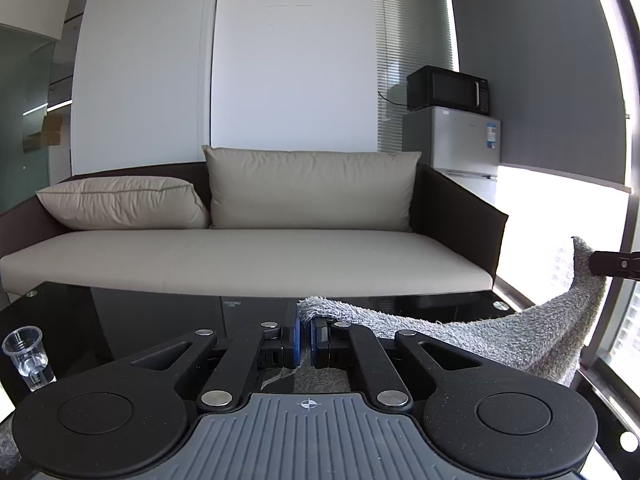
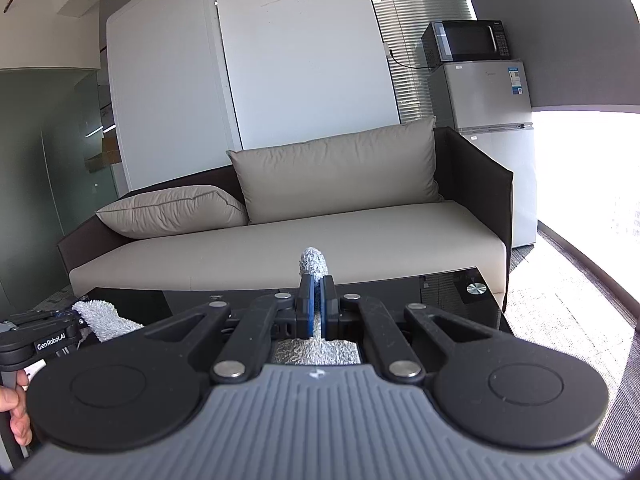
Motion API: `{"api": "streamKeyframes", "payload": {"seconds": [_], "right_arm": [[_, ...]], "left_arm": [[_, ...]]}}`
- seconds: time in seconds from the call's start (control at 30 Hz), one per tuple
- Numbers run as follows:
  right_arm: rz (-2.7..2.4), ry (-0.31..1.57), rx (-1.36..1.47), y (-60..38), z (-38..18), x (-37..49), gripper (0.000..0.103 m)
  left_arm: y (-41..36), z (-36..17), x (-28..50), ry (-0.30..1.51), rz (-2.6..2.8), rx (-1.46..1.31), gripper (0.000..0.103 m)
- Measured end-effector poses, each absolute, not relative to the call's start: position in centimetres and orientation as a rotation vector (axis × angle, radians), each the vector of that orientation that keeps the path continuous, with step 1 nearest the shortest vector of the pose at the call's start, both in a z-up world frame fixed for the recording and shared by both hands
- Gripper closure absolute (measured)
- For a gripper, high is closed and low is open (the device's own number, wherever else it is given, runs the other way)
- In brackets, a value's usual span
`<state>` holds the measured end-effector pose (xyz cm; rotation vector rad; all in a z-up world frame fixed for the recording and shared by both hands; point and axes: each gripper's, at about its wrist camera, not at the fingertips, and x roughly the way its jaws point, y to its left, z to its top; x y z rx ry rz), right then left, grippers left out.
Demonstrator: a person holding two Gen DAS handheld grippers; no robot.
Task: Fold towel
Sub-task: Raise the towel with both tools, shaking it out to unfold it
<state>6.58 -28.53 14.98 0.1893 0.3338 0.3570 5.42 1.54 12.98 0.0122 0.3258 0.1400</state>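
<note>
One grey towel [image 1: 480, 332] is held up above the black desk [image 1: 160, 320], stretched between two tools: the left tool [image 1: 306, 338] and the right tool [image 2: 317, 306] are each clamped on a corner. One plastic cup [image 1: 26, 356] is seen on the desk.

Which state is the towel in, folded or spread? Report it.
Neither flat nor folded: the towel hangs lifted between the left gripper and right gripper, each with jaws shut on a corner, sagging over the black table.
</note>
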Motion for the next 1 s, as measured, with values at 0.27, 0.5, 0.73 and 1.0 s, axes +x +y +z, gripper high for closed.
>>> {"api": "streamKeyframes", "payload": {"seconds": [0.27, 0.5, 0.73, 1.0], "right_arm": [[0.346, 0.352, 0.178, -28.0, 12.6, 10.4, 0.101], [0.337, 0.412, 0.174, -26.8, 10.1, 14.0, 0.101], [0.318, 0.434, 0.177, -26.3, 7.9, 16.3, 0.101], [0.299, 0.460, 0.176, -25.7, 5.2, 19.1, 0.101]], "left_arm": [[1.7, 10.9, 8.9, 0.348, 0.138, 0.053, 0.099], [2.3, 8.6, 11.8, 0.397, 0.141, 0.065, 0.099], [2.7, 6.0, 14.4, 0.436, 0.146, 0.081, 0.099], [2.4, 3.9, 17.3, 0.462, 0.143, 0.138, 0.099]]}}
